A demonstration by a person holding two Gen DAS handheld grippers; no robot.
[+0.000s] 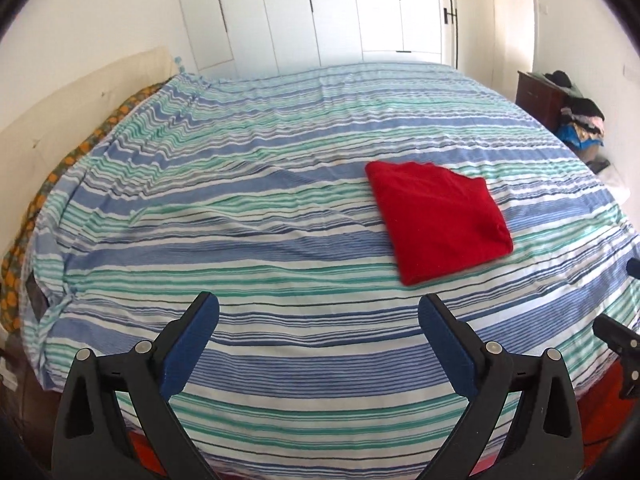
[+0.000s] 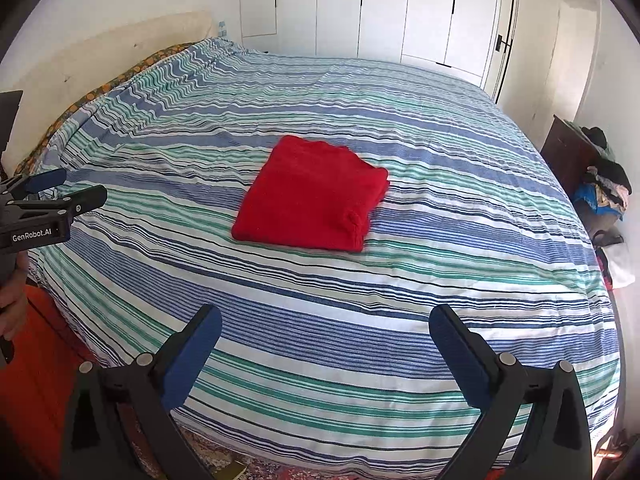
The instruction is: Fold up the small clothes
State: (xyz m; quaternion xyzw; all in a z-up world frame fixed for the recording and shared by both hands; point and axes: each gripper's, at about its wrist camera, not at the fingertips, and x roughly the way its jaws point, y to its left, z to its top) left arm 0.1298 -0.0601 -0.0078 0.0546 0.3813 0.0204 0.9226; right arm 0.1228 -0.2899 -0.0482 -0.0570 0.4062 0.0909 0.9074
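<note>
Your left hand-held gripper [image 1: 318,310] stands wide apart with nothing between its blue pads, and your right hand-held gripper [image 2: 325,322] is just as wide and just as empty. Both hang over the near edge of the bed [image 2: 440,320], angled down toward it, clear of the cloth.

Out beyond your fingers lies the red garment [image 2: 312,196], folded into a compact, roughly square bundle on the striped cover, well apart from both tools and nearer the middle of the mattress. In the left view it sits ahead and to the right; in the right view, ahead and slightly to the left. So it lies between your two hands.

The fold looks finished, so the step in hand is probably to let go cleanly and check. Keep both jaws wide and high so no pad snags an edge and drags the layers open. Look at the near right corner [image 2: 356,224], where the cloth bunches a little: if you tidy it, press it flat from above with one pad instead of pinching it.

The pile of clothes [image 2: 604,188] on the dresser at the far right is likely your next supply.
</note>
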